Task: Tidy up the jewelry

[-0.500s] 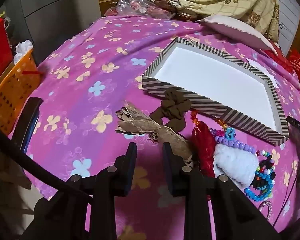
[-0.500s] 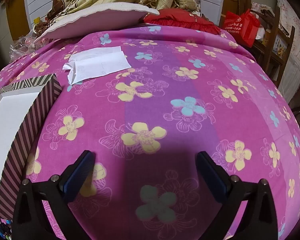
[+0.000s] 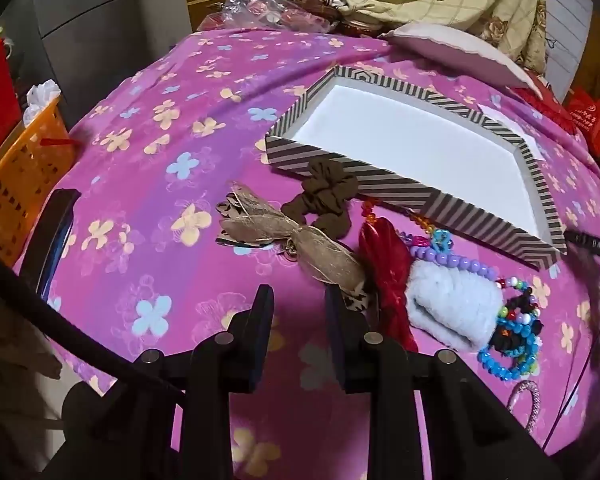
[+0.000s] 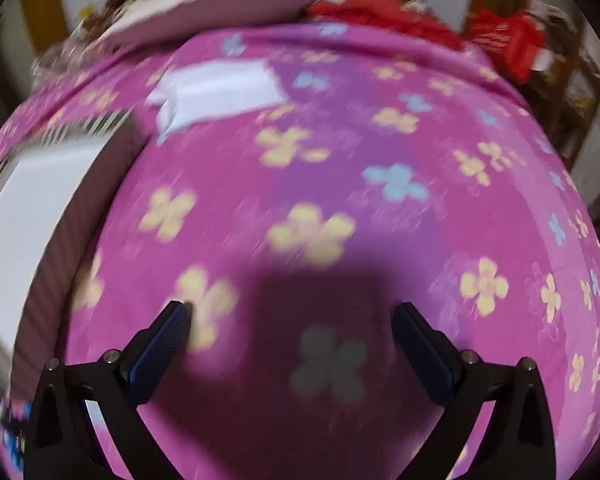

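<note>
A pile of jewelry and hair pieces lies on the pink flowered cloth, in front of an empty striped box [image 3: 400, 188] with a white floor. It holds a burlap bow [image 3: 284, 236], a brown scrunchie [image 3: 324, 192], a red piece [image 3: 384, 264], a white fluffy scrunchie [image 3: 448, 304], a purple bead bracelet [image 3: 456, 258] and a blue bead bracelet [image 3: 508, 356]. My left gripper [image 3: 298, 294] hovers open just short of the bow's near end, with nothing between its fingers. My right gripper [image 4: 290, 312] stands wide open over bare cloth to the right of the box [image 4: 40, 208]; this view is blurred.
An orange basket [image 3: 24, 168] and a dark flat device [image 3: 54, 236] sit at the left edge of the bed. A pillow [image 3: 452, 44] and a blanket lie behind the box. A white paper [image 4: 220, 92] rests on the cloth, and a red bag [image 4: 508, 44] stands far right.
The right wrist view has turned blurred and the box now fills more of its left side: the right gripper is swinging toward the box. The left gripper has barely shifted.
</note>
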Action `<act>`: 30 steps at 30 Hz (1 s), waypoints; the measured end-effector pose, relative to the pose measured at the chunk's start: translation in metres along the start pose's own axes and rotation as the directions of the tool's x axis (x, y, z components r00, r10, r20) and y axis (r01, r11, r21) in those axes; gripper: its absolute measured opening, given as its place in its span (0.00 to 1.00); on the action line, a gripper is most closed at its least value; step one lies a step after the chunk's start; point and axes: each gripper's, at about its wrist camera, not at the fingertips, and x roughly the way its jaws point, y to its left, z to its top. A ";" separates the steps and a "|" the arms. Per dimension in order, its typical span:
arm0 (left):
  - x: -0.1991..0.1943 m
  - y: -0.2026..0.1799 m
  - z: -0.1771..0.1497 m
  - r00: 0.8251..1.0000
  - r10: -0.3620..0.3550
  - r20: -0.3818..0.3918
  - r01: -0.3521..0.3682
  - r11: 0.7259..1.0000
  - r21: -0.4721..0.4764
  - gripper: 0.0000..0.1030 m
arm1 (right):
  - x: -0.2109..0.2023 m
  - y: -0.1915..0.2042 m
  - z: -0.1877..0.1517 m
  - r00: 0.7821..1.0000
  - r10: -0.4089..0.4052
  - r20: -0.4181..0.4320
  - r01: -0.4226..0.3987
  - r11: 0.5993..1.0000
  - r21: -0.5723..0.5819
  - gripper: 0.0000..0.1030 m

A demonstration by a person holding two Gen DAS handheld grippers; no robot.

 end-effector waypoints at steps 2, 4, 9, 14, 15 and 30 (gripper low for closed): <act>-0.003 -0.002 -0.002 1.000 -0.007 0.002 0.007 1.000 0.008 0.46 | -0.013 0.005 -0.018 0.997 0.071 -0.013 -0.070 0.996 0.051 1.00; -0.006 -0.003 -0.004 1.000 -0.013 0.005 0.013 1.000 0.013 0.46 | -0.034 0.017 -0.038 0.991 0.133 0.004 -0.133 0.988 0.077 1.00; -0.016 -0.004 -0.010 1.000 -0.023 0.019 0.023 1.000 0.013 0.46 | -0.088 0.070 -0.076 0.980 0.185 0.079 -0.185 0.983 -0.008 1.00; -0.026 -0.001 -0.014 0.999 -0.020 0.036 0.020 1.000 0.002 0.46 | -0.124 0.127 -0.104 0.962 0.247 0.113 -0.237 0.967 -0.093 1.00; -0.028 0.000 -0.014 0.999 -0.015 0.041 0.015 1.000 0.002 0.46 | -0.129 0.138 -0.109 0.962 0.241 0.126 -0.228 0.967 -0.111 1.00; -0.039 0.004 -0.019 0.998 -0.008 0.058 0.008 1.000 0.001 0.46 | -0.157 0.206 -0.122 0.962 0.209 0.175 -0.179 0.969 -0.170 0.99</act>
